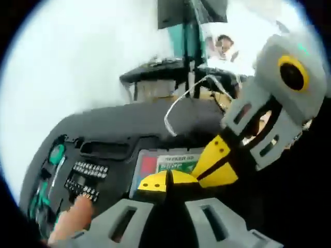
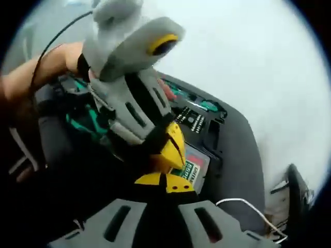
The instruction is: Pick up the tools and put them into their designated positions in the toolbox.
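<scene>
White tabletop (image 1: 77, 62) below; our left gripper (image 1: 166, 182) and right gripper (image 2: 165, 182) both look clenched, yellow tips crowding over the toolbox (image 1: 114, 124) — we risk clashing

White table (image 1: 77, 67), open dark toolbox (image 1: 129, 121) apparently resting on it
</scene>
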Tool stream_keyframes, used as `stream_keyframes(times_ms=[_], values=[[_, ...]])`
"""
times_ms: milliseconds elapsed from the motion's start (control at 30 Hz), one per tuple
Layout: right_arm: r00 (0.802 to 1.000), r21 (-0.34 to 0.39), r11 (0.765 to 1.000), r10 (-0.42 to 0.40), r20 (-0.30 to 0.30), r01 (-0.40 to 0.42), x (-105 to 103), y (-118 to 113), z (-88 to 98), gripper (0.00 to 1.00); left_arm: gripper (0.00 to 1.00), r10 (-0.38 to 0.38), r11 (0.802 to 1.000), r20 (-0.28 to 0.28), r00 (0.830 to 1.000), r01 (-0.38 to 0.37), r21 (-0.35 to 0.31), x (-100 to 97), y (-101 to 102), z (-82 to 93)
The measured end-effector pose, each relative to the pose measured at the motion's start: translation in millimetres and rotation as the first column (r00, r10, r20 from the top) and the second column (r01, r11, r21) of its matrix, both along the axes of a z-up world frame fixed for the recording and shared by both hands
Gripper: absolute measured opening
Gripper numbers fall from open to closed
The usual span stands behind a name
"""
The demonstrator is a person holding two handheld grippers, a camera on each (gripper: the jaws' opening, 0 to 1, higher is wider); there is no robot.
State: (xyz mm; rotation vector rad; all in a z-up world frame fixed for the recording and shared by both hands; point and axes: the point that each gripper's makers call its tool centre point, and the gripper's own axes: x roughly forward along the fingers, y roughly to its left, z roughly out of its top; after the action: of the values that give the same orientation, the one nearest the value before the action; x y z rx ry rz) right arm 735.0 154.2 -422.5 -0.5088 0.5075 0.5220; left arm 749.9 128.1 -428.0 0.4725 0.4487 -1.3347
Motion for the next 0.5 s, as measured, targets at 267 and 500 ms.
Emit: stream_keyframes(times_ms=[267,500], values=[[0.925,0.422,0.897,-0.261,0.274,0.128,8.7,-64.9,68.3,0.05,0.0,0.425,0.829,-0.173,0.889,-0.459,-0.32,26.5,102.4,89.8],[0.75,0.588,0.799,-0.462,0.473,0.121,53.2,-94.3,123.6,0.19,0.28,0.808,0.04,-0.253,0.532,-0.479,-0.877,-28.4,387.3,229.2]])
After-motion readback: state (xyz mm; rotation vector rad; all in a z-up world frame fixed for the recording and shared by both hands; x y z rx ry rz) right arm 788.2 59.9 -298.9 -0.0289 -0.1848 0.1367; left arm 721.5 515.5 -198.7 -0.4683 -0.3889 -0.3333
